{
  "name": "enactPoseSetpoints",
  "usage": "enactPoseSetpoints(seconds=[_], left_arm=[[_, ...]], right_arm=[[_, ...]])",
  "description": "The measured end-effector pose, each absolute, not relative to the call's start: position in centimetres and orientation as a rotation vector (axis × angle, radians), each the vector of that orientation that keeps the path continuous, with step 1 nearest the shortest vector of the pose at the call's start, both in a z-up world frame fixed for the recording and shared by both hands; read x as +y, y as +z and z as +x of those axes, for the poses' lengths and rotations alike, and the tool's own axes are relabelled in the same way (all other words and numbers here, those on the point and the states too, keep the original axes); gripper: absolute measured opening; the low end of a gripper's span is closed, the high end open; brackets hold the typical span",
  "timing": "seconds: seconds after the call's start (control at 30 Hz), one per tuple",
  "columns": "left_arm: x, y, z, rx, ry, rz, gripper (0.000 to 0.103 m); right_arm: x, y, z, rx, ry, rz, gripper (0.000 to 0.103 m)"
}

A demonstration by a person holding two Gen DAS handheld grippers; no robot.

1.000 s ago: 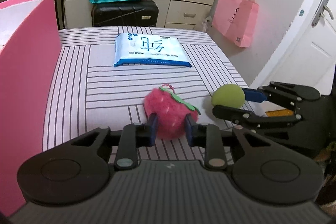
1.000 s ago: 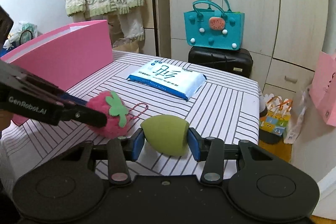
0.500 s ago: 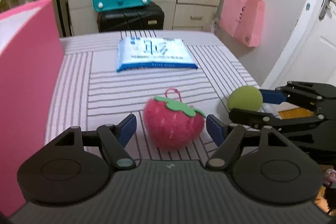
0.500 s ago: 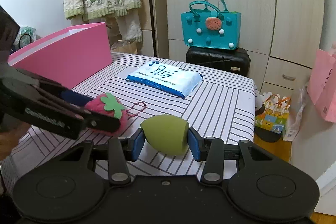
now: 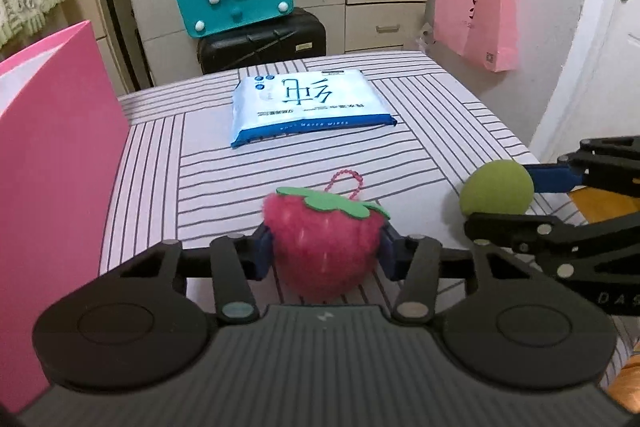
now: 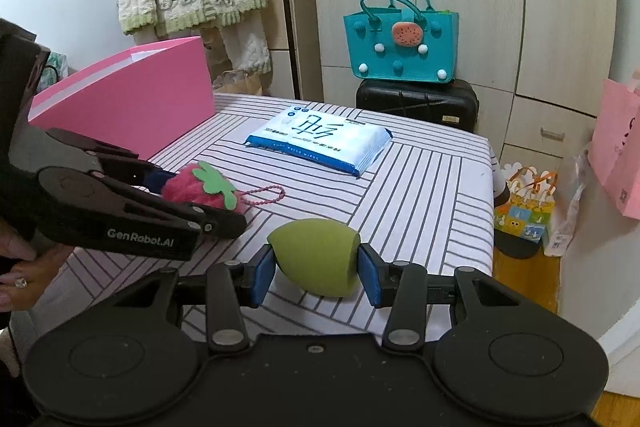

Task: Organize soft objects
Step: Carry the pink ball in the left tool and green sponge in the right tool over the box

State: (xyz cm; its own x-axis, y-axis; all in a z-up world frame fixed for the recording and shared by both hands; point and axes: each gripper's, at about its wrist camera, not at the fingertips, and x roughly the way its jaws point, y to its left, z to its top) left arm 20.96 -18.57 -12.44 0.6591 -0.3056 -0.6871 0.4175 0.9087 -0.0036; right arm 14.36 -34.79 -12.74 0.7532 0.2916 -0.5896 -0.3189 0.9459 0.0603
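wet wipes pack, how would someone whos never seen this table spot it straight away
Start from the striped table. The wet wipes pack lies flat toward its far end, beyond the pink strawberry plush and the green sponge. It is the only flat, white-and-blue plastic packet; the other two are rounded and single-coloured.

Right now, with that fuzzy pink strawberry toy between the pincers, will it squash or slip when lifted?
The fuzzy pink strawberry toy will probably squash: it bulges between the closing left gripper's pads. Its fuzzy surface should resist slipping. It looks light, and its beaded pink loop would likely dangle.
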Motion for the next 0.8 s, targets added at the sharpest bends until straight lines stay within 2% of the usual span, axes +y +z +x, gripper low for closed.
enactPoseSetpoints(seconds=[0.3, 0.5, 0.8], left_arm=[[-16.8, -10.8, 18.9, 0.834, -0.535, 0.145, 0.048], [-15.1, -8.9, 16.9, 0.893, -0.630, 0.194, 0.048], [-11.8, -5.6, 14.1, 0.927, -0.713, 0.253, 0.048]], right_arm=[[-33.7, -11.9, 12.6, 0.682, 0.350, 0.008, 0.050], [-33.3, -11.2, 11.7, 0.787, 0.409, 0.094, 0.050], [-29.7, -8.9, 10.1, 0.827, 0.444, -0.009, 0.050]])
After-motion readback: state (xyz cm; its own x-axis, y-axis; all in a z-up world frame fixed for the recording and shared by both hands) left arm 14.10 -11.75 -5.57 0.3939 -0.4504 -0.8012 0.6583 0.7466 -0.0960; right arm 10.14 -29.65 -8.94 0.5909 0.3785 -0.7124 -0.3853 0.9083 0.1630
